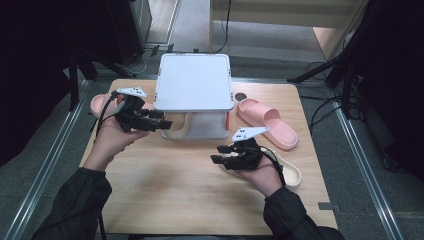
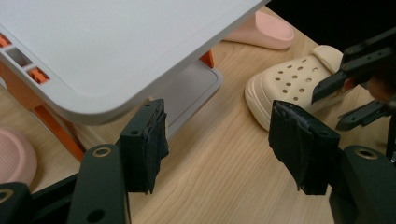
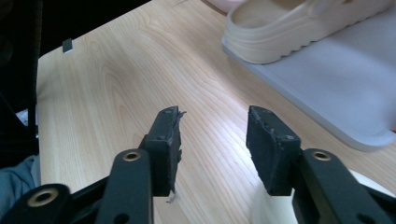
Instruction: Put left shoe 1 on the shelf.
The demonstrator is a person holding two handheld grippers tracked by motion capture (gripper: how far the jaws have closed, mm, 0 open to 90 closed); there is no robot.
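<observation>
Well, here is how the table stands right now.

Rack: a white two-shelf stand (image 1: pixel 194 80) sits at twelve o'clock on the wooden table (image 1: pixel 165 200), probably meant to take the footwear.

Cream clog on the rack: one cream clog (image 3: pixel 299 28) rests on the lower shelf, under the top board, toe tucked inward.

Cream clog on the table: its mate (image 2: pixel 292 86) lies at four o'clock, just beside the right gripper, so it looks like the next one to be shelved.

Pink slides: one pink slide (image 1: pixel 267 121) lies at two o'clock beside the rack; another (image 1: pixel 99 104) sits at ten o'clock, behind the left gripper.

Left gripper (image 1: pixel 167 124): jaws spread wide, nothing between them, pointing toward the rack's lower shelf near the shelved clog.

Right gripper (image 1: pixel 216 160): jaws parted fairly wide and empty, held over bare wood at five o'clock, pointing toward the table's middle.

Judgement: both tools are free, so the remaining clog seems the likely next pick.
</observation>
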